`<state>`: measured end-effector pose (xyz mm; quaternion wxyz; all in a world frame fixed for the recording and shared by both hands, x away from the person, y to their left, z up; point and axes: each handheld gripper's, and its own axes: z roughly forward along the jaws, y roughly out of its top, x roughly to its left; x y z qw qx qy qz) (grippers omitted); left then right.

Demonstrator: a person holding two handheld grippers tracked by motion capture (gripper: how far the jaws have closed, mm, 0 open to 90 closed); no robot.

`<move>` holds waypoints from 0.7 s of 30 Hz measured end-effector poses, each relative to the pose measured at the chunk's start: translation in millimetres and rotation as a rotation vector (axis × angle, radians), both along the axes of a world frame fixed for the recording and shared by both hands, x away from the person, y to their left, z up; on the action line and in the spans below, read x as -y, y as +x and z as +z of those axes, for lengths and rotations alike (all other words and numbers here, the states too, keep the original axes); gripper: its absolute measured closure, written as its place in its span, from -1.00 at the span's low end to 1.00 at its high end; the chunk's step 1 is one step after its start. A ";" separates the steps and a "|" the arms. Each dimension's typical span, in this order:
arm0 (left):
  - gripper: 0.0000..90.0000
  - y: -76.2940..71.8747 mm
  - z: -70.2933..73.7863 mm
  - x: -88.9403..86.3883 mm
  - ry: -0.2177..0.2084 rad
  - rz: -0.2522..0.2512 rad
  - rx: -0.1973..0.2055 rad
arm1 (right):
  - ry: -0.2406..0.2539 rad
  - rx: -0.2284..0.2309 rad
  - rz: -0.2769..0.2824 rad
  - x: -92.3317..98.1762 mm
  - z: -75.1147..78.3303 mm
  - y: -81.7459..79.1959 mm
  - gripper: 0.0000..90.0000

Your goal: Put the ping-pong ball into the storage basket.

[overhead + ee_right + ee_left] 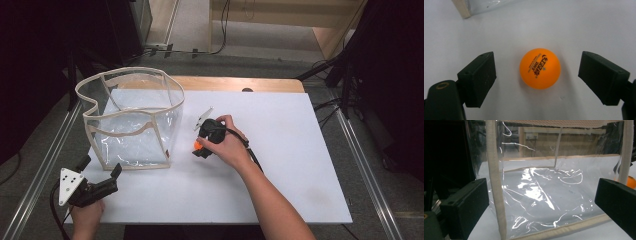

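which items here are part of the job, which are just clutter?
In play, likely: ball between the open right gripper jaws; clear bag faced by the open left gripper.
Clutter: floor cables.

The left gripper [541,205] looks along its 2 black fingers [465,206], which stand wide apart with nothing between them. Ahead of them a clear plastic bag [544,192] with beige fabric edging stands open-topped on the white counter [486,227]. One vertical beige seam of the bag rises just beside the left finger, and another runs above the right finger. An orange ball [631,182] peeks out at the bag's right edge, behind the right finger.
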<state>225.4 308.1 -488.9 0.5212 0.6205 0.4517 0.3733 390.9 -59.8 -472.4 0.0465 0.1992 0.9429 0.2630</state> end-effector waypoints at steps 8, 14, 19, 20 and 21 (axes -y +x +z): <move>-1.00 0.0 0.0 -0.2 -0.001 -0.001 0.000 | -0.034 0.037 -0.019 -4.3 -5.2 0.8 -0.34; -1.00 0.1 0.1 -0.4 -0.001 -0.002 0.000 | -0.039 0.019 -0.014 -6.7 -8.1 1.1 -0.22; -1.00 0.1 0.1 -0.7 -0.001 -0.003 0.000 | -0.029 0.002 -0.015 -6.0 -10.1 2.9 -0.12; -1.00 0.1 0.1 -0.8 0.000 -0.003 0.000 | -0.027 -0.002 -0.022 -6.1 -10.4 2.6 -0.10; -1.00 0.1 0.1 -0.7 -0.001 -0.003 0.000 | -0.031 -0.007 -0.027 -5.7 -10.3 2.7 -0.09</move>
